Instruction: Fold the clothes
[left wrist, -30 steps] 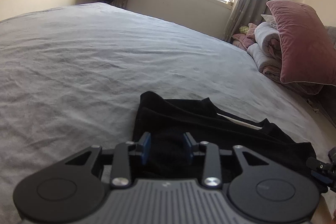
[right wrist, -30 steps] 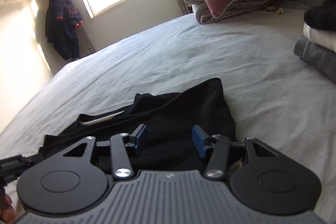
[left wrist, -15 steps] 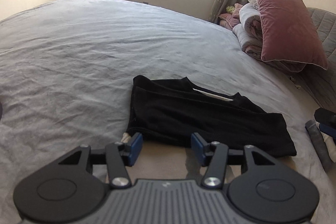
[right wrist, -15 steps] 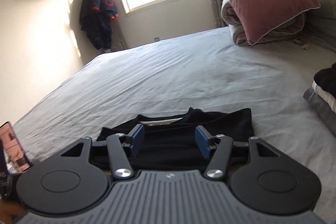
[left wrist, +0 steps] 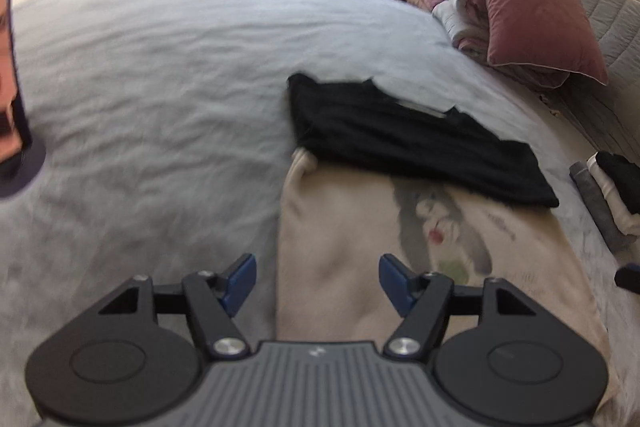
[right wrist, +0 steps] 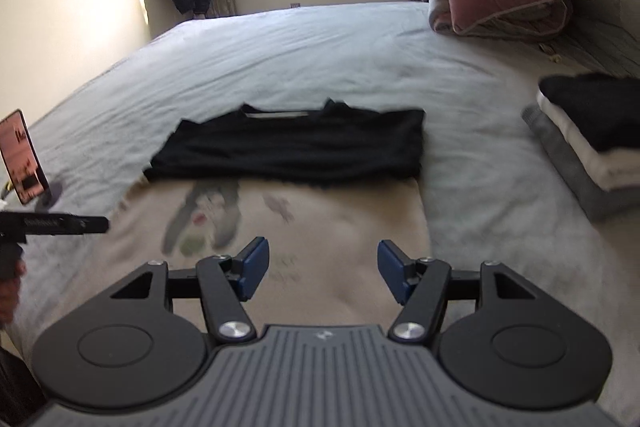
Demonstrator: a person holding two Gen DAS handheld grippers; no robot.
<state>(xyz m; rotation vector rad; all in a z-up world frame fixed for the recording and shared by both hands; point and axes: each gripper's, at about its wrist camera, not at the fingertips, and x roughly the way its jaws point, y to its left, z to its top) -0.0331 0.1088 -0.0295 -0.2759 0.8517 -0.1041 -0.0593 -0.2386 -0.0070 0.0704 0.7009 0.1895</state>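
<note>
A: Where do the tools stand?

B: Left tool (left wrist: pixel 316 281) and right tool (right wrist: pixel 320 269) are both spreading wider, nothing between the blue pads – each hovers over the near part of the cream printed garment (right wrist: pixel 340 227), which lies flat on the bed (right wrist: pixel 280 47).

A: And the black one?

B: The folded black shirt (right wrist: pixel 296 147) sits just past the tools, across the cream garment's far end.

A: Next move?

B: Probably lifting the black shirt over to the stack of folded clothes (right wrist: pixel 580 147), ahead and to the right – take both ends evenly so the fold holds.

A: Any writing?

B: The cream garment's print is too blurred; the lettering on the left tool's side, seen from the right wrist, can't be read.
</note>
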